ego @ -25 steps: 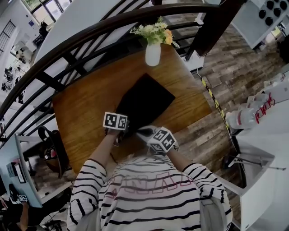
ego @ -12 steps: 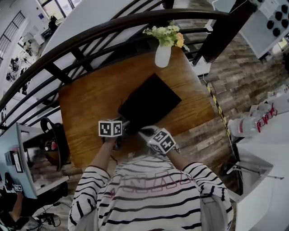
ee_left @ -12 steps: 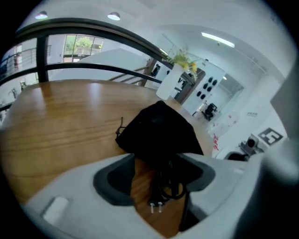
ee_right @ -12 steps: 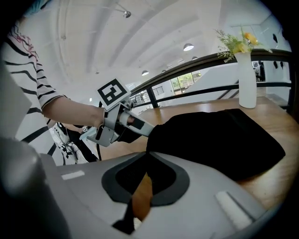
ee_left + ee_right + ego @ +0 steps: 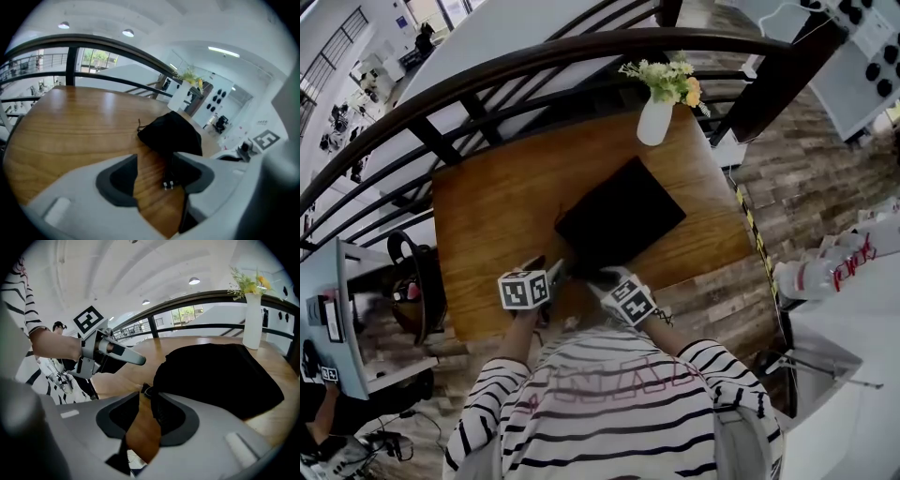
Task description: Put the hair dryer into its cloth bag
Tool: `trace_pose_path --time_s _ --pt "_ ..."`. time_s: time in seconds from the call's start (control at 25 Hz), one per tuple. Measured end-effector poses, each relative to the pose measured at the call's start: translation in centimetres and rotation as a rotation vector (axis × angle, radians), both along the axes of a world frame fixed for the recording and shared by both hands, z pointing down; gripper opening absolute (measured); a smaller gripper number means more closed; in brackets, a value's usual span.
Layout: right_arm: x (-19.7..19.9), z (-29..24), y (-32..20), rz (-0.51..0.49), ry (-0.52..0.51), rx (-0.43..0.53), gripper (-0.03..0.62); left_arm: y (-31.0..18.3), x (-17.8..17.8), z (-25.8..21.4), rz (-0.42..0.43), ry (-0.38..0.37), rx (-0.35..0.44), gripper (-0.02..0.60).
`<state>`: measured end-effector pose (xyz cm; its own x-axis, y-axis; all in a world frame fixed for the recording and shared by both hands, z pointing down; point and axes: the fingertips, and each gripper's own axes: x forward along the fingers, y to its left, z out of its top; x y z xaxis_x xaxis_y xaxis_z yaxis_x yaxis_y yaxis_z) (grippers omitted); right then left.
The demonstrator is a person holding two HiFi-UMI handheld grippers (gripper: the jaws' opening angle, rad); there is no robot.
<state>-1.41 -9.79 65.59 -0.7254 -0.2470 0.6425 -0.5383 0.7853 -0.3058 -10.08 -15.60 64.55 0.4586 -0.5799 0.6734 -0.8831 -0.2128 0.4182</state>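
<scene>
The hair dryer is apparently sitting inside the black cloth bag (image 5: 619, 217), only its plug (image 5: 168, 184) trailing outside at seven o'clock. The right gripper (image 5: 146, 401) is just opening and the left gripper (image 5: 155, 161) is narrowing slightly, neither clamping anything.

both grippers sit low centre in the head view, side by side, tilted down and away from the body. left gripper (image 5: 553, 273): jaws wide, just closing a touch, gripping nothing. right gripper (image 5: 598, 279): jaws just opening, partly apart, the cloth bag (image 5: 220, 376) edge loose against one jaw. bare left forearm (image 5: 516, 337) reaches up-frame.
</scene>
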Motion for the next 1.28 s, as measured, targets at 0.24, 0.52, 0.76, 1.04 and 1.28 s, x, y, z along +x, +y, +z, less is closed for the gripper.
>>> trace_pose_path --time_s 0.24,0.52,0.76,1.04,1.28 --pt "-0.4 0.5 0.7 -0.001 0.027 -0.013 0.178 0.9 -1.1 -0.7 -0.065 0.001 0.045 0.221" --pt "0.5 1.6 1.2 0.027 0.069 -0.070 0.316 1.9 -1.3 -0.8 -0.123 0.038 0.049 0.209" --pt "2.8 -1.6 -0.7 0.177 -0.004 -0.032 0.341 1.3 -1.9 -2.9 -0.129 0.039 0.103 0.198" --pt "5.4 -8.6 -4.3 0.334 -0.117 0.137 0.212 0.4 -1.4 -7.3 -0.078 0.015 0.259 0.049" --pt "5.8 -13.4 -5.4 0.387 -0.204 0.248 0.003 0.3 -1.1 -10.4 -0.035 -0.028 0.345 0.002"
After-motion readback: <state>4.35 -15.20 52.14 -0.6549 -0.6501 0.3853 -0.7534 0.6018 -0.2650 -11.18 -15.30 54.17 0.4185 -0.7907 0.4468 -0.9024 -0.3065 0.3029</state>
